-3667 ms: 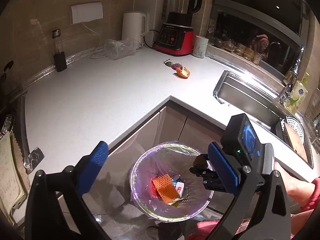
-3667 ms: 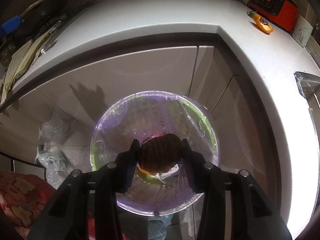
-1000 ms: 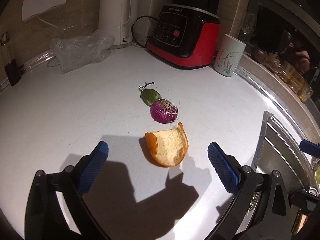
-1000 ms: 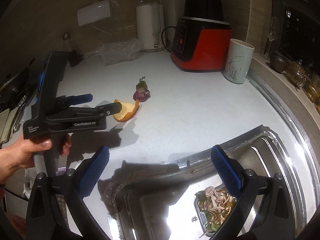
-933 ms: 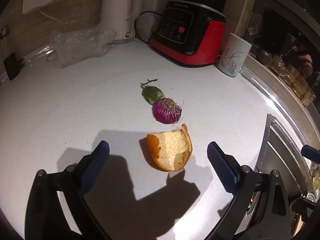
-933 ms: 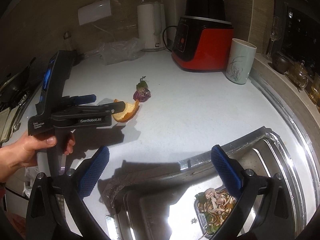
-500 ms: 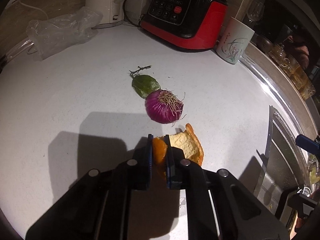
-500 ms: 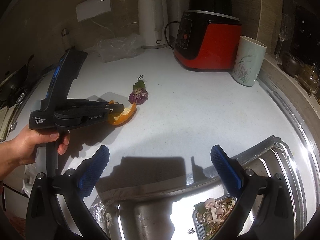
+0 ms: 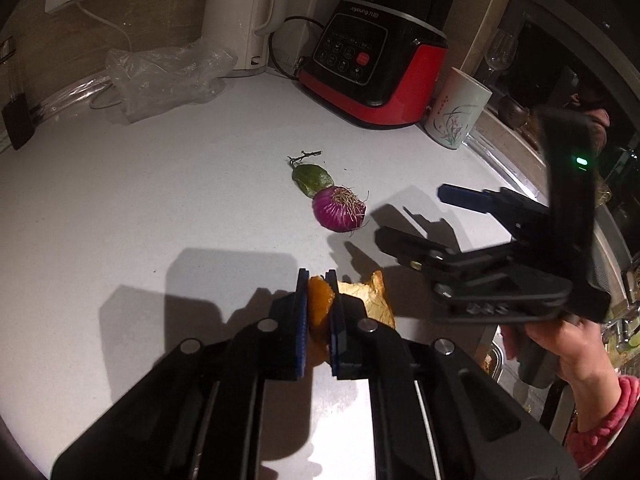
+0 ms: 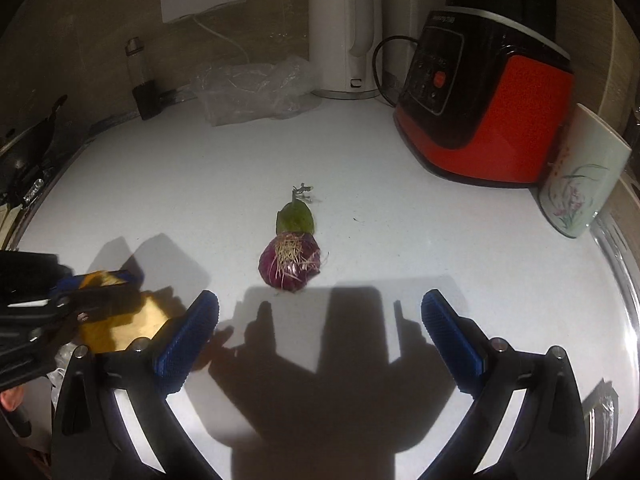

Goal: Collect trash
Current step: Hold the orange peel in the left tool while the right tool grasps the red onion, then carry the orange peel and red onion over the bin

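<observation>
A curled orange peel (image 9: 320, 308) is pinched by its rim in my left gripper (image 9: 318, 280), which is shut on it just above the white counter (image 9: 120, 220). Beyond it lie a purple onion end (image 9: 339, 209) with dry roots and a green leaf (image 9: 312, 178) with a stem. My right gripper (image 9: 414, 214) comes in from the right, held by a hand, with its jaws wide apart. In the right wrist view that gripper (image 10: 318, 304) stands open just short of the onion end (image 10: 290, 264) and leaf (image 10: 295, 218). The peel (image 10: 120, 324) and left gripper (image 10: 134, 286) sit at the left edge.
Along the back wall stand a red and black blender (image 10: 492, 108), a white kettle (image 10: 344, 28), a crumpled clear plastic bag (image 10: 256, 92) and a small dark bottle (image 10: 140, 80). A flowered mug (image 10: 580, 184) stands at the right, near the sink rim (image 10: 624, 272).
My left gripper went from wide open to shut on the orange peel and drew it back from the onion. The right gripper swung from over the sink to the counter before the onion end.
</observation>
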The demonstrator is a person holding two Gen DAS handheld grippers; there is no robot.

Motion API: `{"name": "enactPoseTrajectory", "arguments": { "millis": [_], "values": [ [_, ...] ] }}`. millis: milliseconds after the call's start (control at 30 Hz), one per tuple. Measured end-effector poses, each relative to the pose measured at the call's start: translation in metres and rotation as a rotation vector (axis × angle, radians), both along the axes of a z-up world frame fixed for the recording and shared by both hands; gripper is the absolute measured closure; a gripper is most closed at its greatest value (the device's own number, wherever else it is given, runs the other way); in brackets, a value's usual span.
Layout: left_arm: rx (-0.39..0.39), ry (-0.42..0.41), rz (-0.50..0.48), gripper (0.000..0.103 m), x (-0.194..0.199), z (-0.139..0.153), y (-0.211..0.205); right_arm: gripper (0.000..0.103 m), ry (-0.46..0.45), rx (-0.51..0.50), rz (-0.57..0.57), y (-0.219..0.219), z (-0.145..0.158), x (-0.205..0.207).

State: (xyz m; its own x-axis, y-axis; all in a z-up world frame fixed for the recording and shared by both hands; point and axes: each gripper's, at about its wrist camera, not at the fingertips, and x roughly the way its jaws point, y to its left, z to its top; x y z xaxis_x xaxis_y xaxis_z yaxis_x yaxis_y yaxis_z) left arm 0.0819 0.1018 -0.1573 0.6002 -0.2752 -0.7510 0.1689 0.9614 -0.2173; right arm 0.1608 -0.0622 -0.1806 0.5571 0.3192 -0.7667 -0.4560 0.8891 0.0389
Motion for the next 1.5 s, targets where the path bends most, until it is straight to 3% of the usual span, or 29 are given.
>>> {"name": "enactPoseTrajectory", "arguments": {
  "millis": [267,400,567,800,1500],
  "values": [
    [-0.003,-0.019,0.046,0.095,-0.020,0.013,0.010,0.014,0.028,-0.049,0.047,0.027,-0.021,0.028],
    [-0.006,-0.028,0.067,0.095,-0.027,0.017,0.015,0.030,0.043,-0.067,0.060,0.034,-0.029,0.031],
    [-0.019,-0.034,0.080,0.095,-0.032,0.021,0.020,0.062,0.052,-0.059,0.077,0.037,-0.025,0.028],
    [-0.019,-0.044,0.084,0.095,-0.038,0.025,0.021,0.064,0.080,-0.023,0.074,0.034,-0.018,0.025],
    [-0.039,-0.086,0.076,0.095,-0.072,0.046,0.019,0.064,0.003,0.016,0.062,0.009,0.046,-0.037]
  ]
}}
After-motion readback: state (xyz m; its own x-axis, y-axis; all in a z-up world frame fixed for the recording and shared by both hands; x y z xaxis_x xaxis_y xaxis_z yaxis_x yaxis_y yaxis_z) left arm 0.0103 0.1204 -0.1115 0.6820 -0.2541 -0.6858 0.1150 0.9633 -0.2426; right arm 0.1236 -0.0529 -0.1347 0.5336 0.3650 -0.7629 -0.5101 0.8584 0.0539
